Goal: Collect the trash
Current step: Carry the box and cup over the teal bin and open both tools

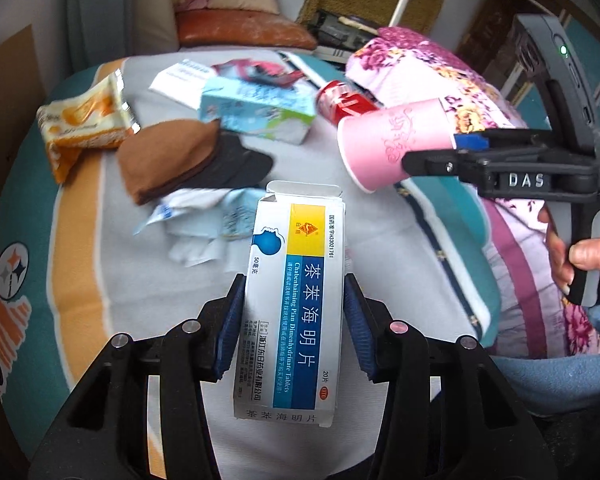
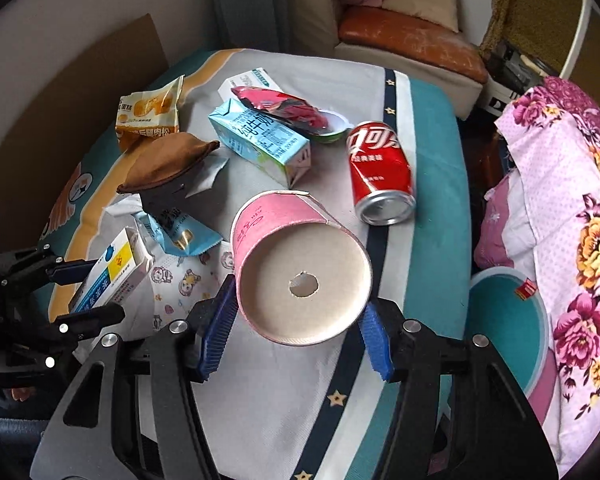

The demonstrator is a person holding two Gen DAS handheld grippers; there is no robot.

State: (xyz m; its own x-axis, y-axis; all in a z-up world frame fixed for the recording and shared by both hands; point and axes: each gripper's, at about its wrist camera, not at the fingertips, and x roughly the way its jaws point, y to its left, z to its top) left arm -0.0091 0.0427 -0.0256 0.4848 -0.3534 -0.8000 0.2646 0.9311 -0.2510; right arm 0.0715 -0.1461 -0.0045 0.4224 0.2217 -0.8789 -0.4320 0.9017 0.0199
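Overall scene: trash lies scattered on a bed (image 2: 420, 184) with a grey, teal and orange cover; places below are given relative to the red soda can (image 2: 380, 172)
Left gripper (image 1: 294, 312): its blue pads are pressed against the two long sides of a white and blue medicine box (image 1: 296, 300), which it holds lifted, open flap end pointing away from the camera
Medicine box from the right wrist view: well to the left of the can and nearer the camera, above a printed face mask (image 2: 176, 280)
Right gripper (image 2: 296, 312): its blue pads are closed on a pink paper cup (image 2: 300, 268), gripping it at the base end
Pink paper cup: held on its side, just in front of the can, with its bottom facing the right wrist camera; the bottom has a small round hole in the middle
Person: a hand (image 1: 580, 252) grips the handle of the right gripper, seen in the left wrist view
Red soda can: lies on its side on the bed cover
Milk carton (image 2: 260, 140): light blue, lying just left of the can
Red wrapper (image 2: 284, 108): behind the carton, left of the can
Orange snack bag (image 2: 148, 116): far left of the can
Brown and black cloth item (image 2: 168, 168): left of the can, beyond the carton
Flowered quilt (image 2: 572, 184): pink and purple, piled to the right of the can
Teal bin (image 2: 508, 320): right of the can and nearer the camera, beside the bed
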